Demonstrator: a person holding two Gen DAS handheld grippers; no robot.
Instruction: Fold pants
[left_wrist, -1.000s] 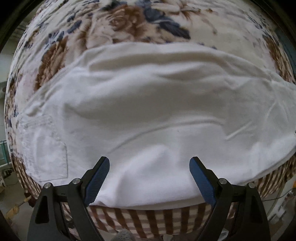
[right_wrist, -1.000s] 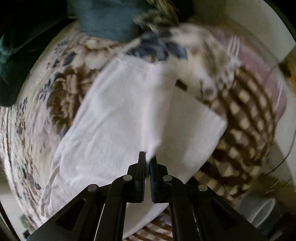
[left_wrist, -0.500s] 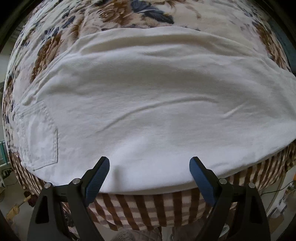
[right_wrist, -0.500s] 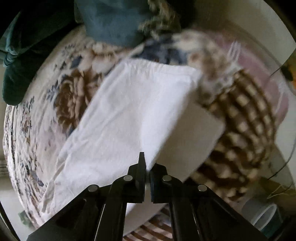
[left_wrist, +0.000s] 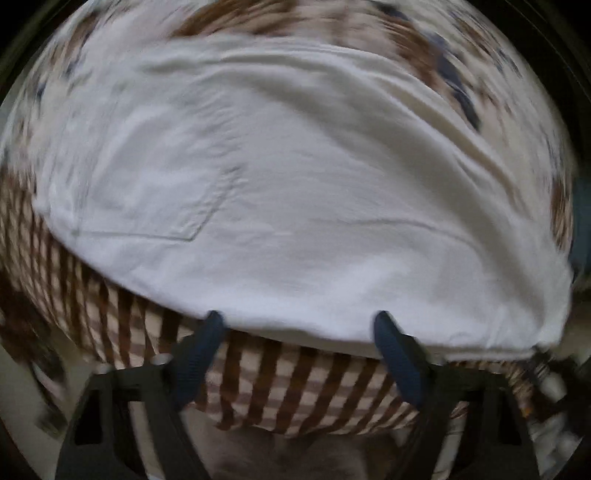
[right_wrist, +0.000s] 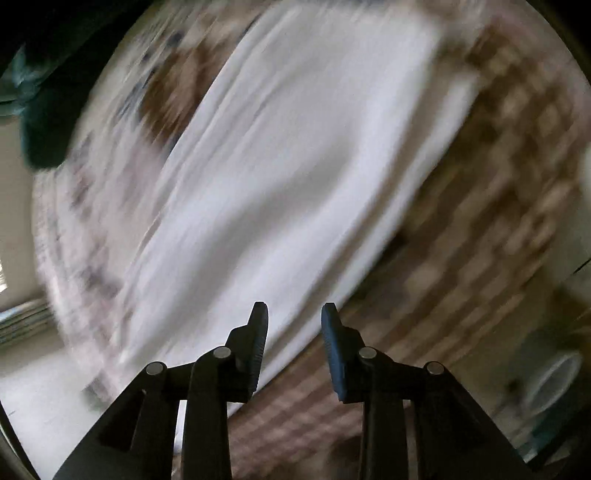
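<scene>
White pants lie folded lengthwise on a floral blanket, their back pocket at the left in the left wrist view. My left gripper is open and empty, its fingertips at the near edge of the pants. In the blurred right wrist view the pants run diagonally from upper right to lower left. My right gripper is open and empty, just above the near edge of the cloth.
The floral blanket covers the surface and a brown checked cloth hangs over its near edge. A dark teal garment lies at the far left. A round white container stands below at the right.
My right gripper has opened and let go of the pants edge, which has dropped flat. Both cameras have swung; the left gripper has pulled back to the pants' near edge.
</scene>
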